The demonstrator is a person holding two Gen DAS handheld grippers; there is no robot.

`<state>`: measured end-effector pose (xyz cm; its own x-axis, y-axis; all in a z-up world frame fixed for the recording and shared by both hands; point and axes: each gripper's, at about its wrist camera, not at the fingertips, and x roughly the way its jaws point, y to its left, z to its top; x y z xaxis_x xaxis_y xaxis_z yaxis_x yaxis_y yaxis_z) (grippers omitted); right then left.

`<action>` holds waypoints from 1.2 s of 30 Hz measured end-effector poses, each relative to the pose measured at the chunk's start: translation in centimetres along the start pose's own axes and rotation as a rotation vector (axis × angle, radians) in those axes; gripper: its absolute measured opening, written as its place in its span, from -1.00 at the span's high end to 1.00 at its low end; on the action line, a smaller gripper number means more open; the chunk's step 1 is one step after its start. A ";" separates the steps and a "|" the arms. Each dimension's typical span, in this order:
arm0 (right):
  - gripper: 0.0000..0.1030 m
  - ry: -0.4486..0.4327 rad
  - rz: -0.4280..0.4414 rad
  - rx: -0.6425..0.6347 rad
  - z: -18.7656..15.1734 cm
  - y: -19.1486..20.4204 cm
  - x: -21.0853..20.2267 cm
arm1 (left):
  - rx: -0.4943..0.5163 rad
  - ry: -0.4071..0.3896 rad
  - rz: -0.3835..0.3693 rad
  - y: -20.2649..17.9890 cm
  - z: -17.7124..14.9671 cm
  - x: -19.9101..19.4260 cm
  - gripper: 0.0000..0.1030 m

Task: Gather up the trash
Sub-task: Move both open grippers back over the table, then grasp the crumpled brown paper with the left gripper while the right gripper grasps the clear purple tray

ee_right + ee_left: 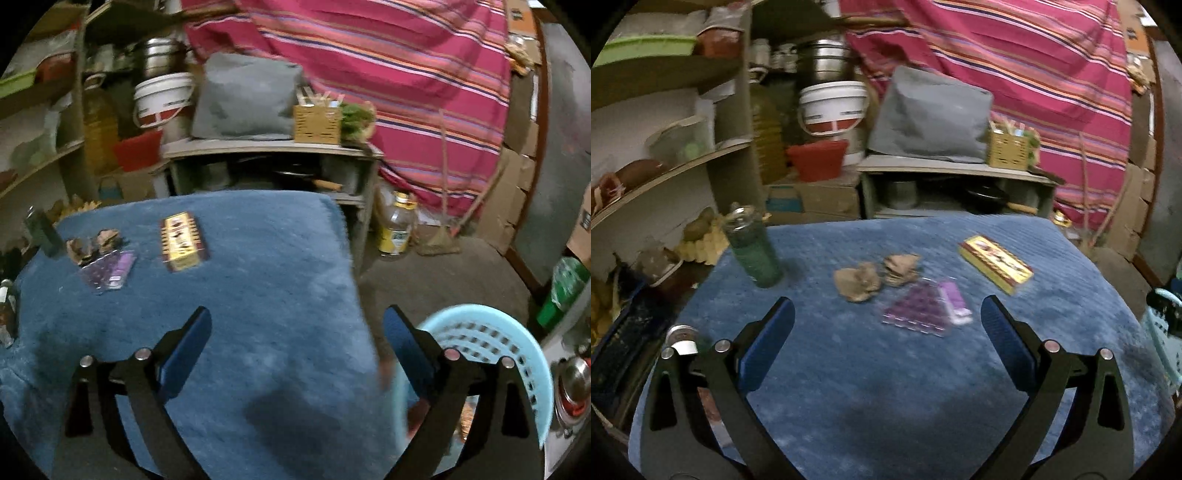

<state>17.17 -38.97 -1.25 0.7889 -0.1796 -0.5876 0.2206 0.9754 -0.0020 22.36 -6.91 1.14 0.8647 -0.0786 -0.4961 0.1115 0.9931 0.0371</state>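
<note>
Ahead of both grippers, trash on blue cloth
Left gripper and right gripper gape wide, empty; crumpled paper beyond

1. Dim room, cluttered wooden shelves at left.
2. Striped pink cloth hangs behind.
3. Low grey cabinet at the back.
4. Cardboard boxes line right wall.
5. Bare floor.

i see a plush, matt blue cloth under crumpled brown paper wads, a glossy clear plastic wrapper, a shiny printed cardboard box, and a perforated pale-blue plastic basket.
</note>
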 end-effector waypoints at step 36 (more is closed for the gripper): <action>-0.79 0.022 0.158 -0.140 6.6 14.8 12.9 | -0.058 0.192 0.016 4.9 1.2 16.3 -0.73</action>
<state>34.40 -27.70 -3.55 0.7945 -0.0215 -0.6068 0.0117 0.9997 -0.0201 37.56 -3.45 -5.69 0.7563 -0.0497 -0.6523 0.0648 0.9979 -0.0009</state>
